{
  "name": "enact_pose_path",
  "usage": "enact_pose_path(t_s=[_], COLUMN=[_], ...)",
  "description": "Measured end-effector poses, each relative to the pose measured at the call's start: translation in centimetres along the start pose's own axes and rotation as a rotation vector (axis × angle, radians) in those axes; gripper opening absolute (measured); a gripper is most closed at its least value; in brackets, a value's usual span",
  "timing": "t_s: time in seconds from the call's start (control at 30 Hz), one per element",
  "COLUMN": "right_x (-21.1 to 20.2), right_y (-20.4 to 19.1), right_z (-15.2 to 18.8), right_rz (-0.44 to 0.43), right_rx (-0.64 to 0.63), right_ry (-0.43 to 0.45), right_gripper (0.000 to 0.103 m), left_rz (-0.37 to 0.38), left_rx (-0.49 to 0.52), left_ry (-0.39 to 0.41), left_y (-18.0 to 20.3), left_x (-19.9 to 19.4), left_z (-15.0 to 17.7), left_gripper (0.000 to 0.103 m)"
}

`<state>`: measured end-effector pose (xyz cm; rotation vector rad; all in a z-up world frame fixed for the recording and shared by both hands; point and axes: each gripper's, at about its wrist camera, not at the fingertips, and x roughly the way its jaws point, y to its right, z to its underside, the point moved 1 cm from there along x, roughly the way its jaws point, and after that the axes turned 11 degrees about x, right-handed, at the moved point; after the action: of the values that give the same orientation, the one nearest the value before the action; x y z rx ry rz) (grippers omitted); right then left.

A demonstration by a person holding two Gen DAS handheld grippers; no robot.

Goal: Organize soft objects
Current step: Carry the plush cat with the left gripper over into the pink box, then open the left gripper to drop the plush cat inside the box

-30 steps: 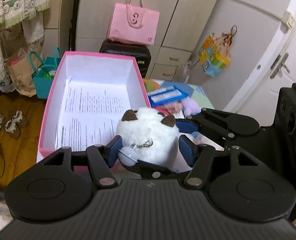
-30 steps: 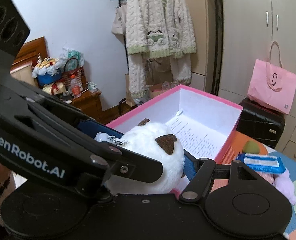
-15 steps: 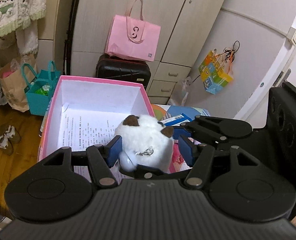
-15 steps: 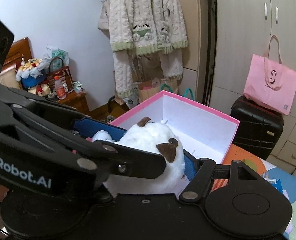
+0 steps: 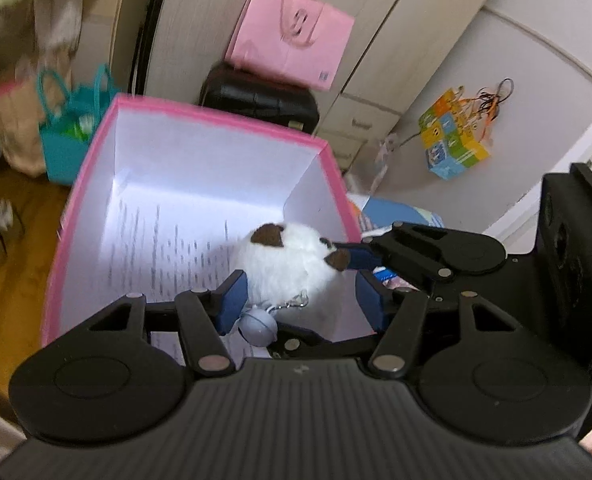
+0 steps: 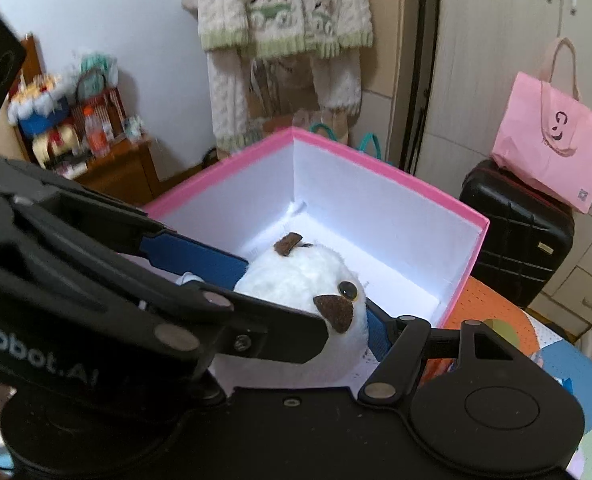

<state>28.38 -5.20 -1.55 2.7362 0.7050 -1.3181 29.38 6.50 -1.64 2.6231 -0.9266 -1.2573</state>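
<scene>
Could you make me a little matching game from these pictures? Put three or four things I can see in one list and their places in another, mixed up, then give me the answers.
Things:
1. white plush toy
2. pink tote bag
3. printed sheet
4. knitted cardigan

Places:
A. lying on the floor of the pink box
B. hanging against the wall behind the box
C. between the blue pads, over the box
D. resting on top of the black suitcase

Pairs: 1-C, 2-D, 3-A, 4-B
</scene>
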Motion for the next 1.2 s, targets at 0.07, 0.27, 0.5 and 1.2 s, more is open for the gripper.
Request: enact_pose_path(t_s=[0.07,0.27,0.5,1.2], right_x=[0.7,2.0,1.2,-8.2], right_y=[-0.1,-1.0,-1.0,-3.8], right_z=[0.0,0.1,0.0,2.2], right_rz=[0.013,0.086,0.091,0.081], right_rx=[-0.027,-0.106,-0.084,-0.065], right_ry=[-0.021,-0.058,-0.076,0.017], right_gripper=[0.074,0.076,0.082,0.082], left_rz=[0.002,0.008,-0.044,-0.168], left_rx=[-0.016,-0.052,-0.048,0.277], left_ry=[-0.017,-0.054,-0.033,0.13], left_y=[-0.5,-1.5,-1.9,4.9], left_x=[0.8,2.3,1.6,-9.0], left_z=[0.2,0.6,0.9,3.2], left_gripper=[0.057,0.057,0.057,0.078])
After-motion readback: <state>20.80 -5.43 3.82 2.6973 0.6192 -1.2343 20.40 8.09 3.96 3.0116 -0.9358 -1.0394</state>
